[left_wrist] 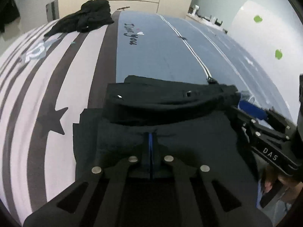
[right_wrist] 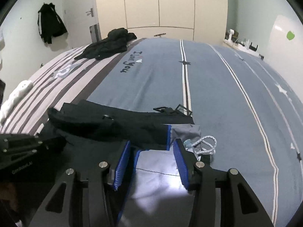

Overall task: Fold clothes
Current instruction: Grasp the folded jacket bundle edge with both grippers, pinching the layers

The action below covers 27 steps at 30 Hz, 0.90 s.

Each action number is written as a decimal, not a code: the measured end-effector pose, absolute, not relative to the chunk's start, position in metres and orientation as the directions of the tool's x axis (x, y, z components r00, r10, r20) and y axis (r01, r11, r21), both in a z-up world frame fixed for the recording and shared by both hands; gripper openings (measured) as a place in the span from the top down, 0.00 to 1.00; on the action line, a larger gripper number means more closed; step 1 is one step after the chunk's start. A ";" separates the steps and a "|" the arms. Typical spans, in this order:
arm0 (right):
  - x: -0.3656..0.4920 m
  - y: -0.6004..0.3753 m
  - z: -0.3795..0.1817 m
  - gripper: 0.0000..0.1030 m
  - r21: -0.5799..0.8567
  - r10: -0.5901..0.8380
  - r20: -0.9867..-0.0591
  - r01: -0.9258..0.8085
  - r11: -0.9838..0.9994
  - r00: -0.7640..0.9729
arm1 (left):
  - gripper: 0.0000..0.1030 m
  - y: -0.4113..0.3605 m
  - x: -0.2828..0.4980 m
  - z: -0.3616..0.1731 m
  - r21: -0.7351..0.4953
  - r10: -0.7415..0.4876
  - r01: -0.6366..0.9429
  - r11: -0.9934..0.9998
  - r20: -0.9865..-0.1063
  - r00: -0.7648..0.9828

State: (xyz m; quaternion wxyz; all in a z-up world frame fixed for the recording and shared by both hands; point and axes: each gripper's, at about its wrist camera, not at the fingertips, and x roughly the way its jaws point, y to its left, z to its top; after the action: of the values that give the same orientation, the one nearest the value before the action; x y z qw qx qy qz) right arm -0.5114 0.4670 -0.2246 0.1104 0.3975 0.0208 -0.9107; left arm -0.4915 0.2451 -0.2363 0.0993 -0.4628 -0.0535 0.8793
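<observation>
A dark navy garment (left_wrist: 170, 143) lies on the bed, part folded, with a rolled black band (left_wrist: 166, 102) across its far side. My left gripper (left_wrist: 150, 136) is shut, its blue pads pressed together over the dark cloth; whether cloth is pinched I cannot tell. My right gripper (right_wrist: 151, 151) is open, its blue pads (right_wrist: 122, 166) on either side of the garment's grey lining (right_wrist: 157, 172). A white drawcord (right_wrist: 206, 144) lies by the right finger. The right gripper also shows in the left wrist view (left_wrist: 251, 111).
The bed has a blue cover (right_wrist: 155, 79) printed "I love you" and a striped pink cover (left_wrist: 47, 94). A pile of dark clothes (right_wrist: 109, 45) lies at the far left. A white item (right_wrist: 17, 94) lies at the left edge. Wardrobes (right_wrist: 161, 3) stand behind.
</observation>
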 end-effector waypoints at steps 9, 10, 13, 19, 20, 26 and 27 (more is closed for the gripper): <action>-0.530 0.475 -0.206 0.59 0.079 -0.182 -0.695 0.178 -0.981 -0.696 | 0.99 0.255 -0.521 -0.212 -0.147 0.191 -0.122 -0.982 -0.778 -0.598; -0.537 0.476 -0.213 0.59 0.086 -0.175 -0.709 0.163 -0.983 -0.683 | 0.99 0.255 -0.528 -0.223 -0.137 0.181 -0.119 -0.983 -0.796 -0.577; -0.551 0.481 -0.233 0.59 0.135 -0.195 -0.724 0.141 -0.981 -0.662 | 0.98 0.255 -0.537 -0.251 -0.142 0.187 -0.124 -0.982 -0.815 -0.549; -0.551 0.484 -0.239 0.59 0.166 -0.212 -0.706 0.133 -0.977 -0.675 | 0.98 0.247 -0.537 -0.254 -0.184 0.222 -0.124 -0.975 -0.805 -0.551; -0.551 0.485 -0.239 0.60 0.169 -0.213 -0.707 0.131 -0.977 -0.674 | 0.98 0.247 -0.537 -0.252 -0.191 0.228 -0.124 -0.974 -0.801 -0.553; -0.541 0.501 -0.216 0.68 0.164 -0.203 -0.714 0.122 -0.979 -0.670 | 0.98 0.230 -0.524 -0.222 -0.196 0.239 -0.137 -0.971 -0.777 -0.583; -0.533 0.504 -0.210 0.68 0.146 -0.201 -0.712 0.138 -0.980 -0.673 | 0.98 0.228 -0.518 -0.218 -0.202 0.253 -0.153 -0.967 -0.776 -0.577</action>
State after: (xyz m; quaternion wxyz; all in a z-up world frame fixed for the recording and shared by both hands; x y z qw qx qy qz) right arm -0.5335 0.5036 -0.2105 0.0928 0.3939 -0.0397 -0.9136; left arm -0.5177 0.2284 -0.2177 0.1145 -0.4454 -0.0564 0.8862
